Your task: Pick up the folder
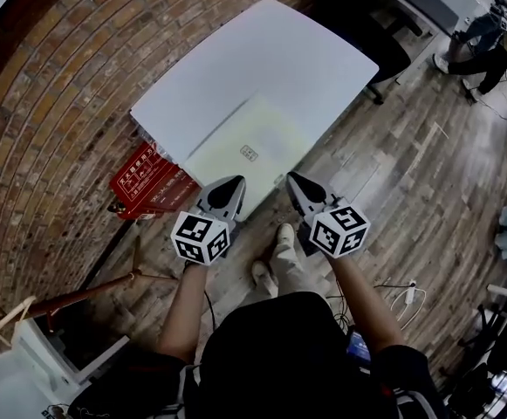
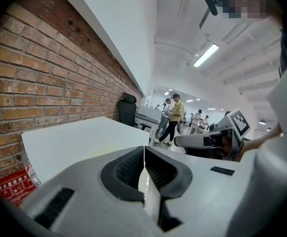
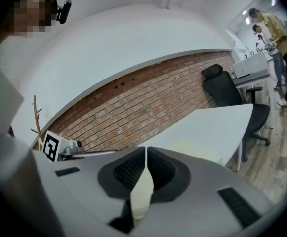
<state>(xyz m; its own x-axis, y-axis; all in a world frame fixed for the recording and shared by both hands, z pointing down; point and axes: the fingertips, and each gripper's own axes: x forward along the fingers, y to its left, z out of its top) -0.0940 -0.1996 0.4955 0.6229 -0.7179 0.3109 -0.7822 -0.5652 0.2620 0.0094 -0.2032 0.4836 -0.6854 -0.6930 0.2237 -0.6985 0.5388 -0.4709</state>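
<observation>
one pale yellow folder (image 1: 255,140) bearing a small label (image 1: 249,152).

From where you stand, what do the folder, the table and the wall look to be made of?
Folder: pale yellow, matte, flat and thin, probably card or plastic. Table: smooth white top, likely laminate; hard to say. Wall: bare red-brown brick with visible mortar lines.

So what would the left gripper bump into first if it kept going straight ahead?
Most likely the pale folder on the white table; the left gripper points slightly down at it, though depth is unclear.
</observation>
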